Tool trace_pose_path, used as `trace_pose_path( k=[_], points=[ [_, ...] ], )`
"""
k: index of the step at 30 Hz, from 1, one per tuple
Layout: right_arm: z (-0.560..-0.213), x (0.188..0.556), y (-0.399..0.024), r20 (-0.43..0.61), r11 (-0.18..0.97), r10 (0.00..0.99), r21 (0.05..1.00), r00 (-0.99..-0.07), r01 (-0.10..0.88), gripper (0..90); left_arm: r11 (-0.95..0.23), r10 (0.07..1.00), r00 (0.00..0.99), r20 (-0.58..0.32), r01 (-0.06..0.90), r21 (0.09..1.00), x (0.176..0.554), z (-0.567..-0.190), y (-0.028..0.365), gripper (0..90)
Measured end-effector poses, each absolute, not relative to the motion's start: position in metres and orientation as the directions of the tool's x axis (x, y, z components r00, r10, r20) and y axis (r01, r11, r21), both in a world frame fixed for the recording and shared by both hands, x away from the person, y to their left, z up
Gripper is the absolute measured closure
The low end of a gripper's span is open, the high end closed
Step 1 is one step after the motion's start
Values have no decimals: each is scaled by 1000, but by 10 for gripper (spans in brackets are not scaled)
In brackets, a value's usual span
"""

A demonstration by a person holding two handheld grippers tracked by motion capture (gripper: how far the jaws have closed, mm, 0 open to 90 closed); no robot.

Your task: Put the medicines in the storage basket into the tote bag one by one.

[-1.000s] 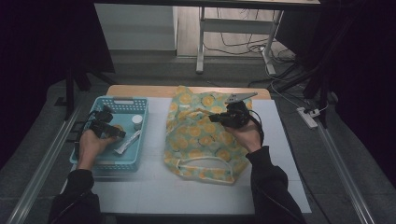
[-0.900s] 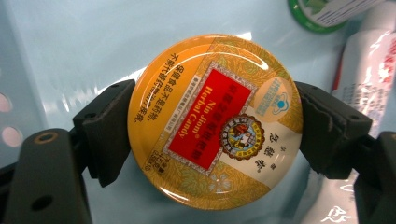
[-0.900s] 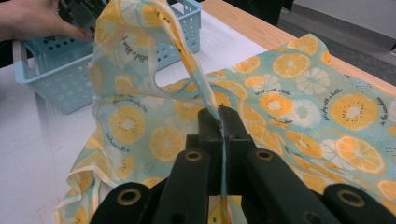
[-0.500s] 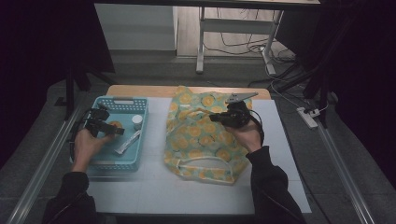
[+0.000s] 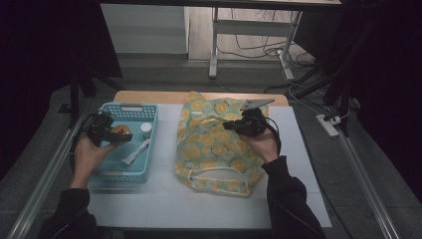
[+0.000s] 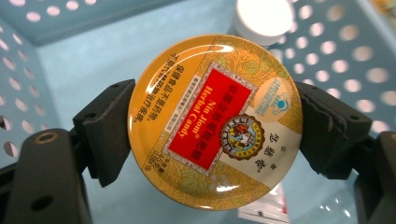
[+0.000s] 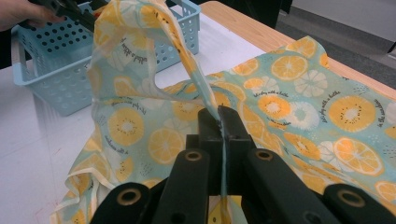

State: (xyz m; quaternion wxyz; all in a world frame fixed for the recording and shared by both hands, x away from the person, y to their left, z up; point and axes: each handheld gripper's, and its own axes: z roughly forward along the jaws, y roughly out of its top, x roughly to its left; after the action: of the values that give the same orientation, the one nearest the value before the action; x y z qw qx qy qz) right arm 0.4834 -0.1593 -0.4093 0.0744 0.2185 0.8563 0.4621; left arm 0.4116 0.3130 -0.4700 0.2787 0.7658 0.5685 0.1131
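My left gripper [image 5: 121, 137] holds a round yellow candy tin [image 6: 215, 120] with a red label, its jaws clamped on the tin's two sides. In the high view the tin [image 5: 121, 130] hangs over the blue basket [image 5: 129, 108] at the table's left. My right gripper [image 5: 230, 125] is shut on an edge of the citrus-print fabric bag [image 5: 214, 149], which lies spread over the middle of the table. In the right gripper view the pinched bag edge [image 7: 187, 56] rises in a fold above my right gripper [image 7: 219, 116].
The basket also holds a small white-capped bottle [image 5: 146, 129] and a white tube [image 5: 137, 151]. A white mat [image 5: 164, 199] covers the table, with a wooden edge [image 5: 149, 96] at the back. Metal rails run along both sides. A power strip [image 5: 328, 124] lies on the floor at right.
My left gripper has lifted the candy tin and drawn back toward the basket's left side. The right gripper stays shut on the bag edge, nearly still.
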Motion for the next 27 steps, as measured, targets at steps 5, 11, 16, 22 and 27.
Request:
trace_pose_path(
  k=[5,11,16,22,27],
  points=[
    [-409,483,-160,75,477,443,824,-893,306,891,-207,922,353,-156,793,573,407,-465,309,202],
    [-410,484,-160,76,478,444,823,-893,308,891,-232,901,401,-164,766,600,401,-456,298,201],
    [-410,484,-160,76,477,446,823,-892,308,891,-268,884,442,-154,747,609,396,-449,286,202],
    [-410,484,-160,75,473,448,826,-891,308,892,-308,860,488,-149,729,612,391,-445,270,202],
    [-411,485,-161,77,469,451,827,-889,309,891,-327,840,519,-154,713,621,388,-442,261,202]
  ],
)
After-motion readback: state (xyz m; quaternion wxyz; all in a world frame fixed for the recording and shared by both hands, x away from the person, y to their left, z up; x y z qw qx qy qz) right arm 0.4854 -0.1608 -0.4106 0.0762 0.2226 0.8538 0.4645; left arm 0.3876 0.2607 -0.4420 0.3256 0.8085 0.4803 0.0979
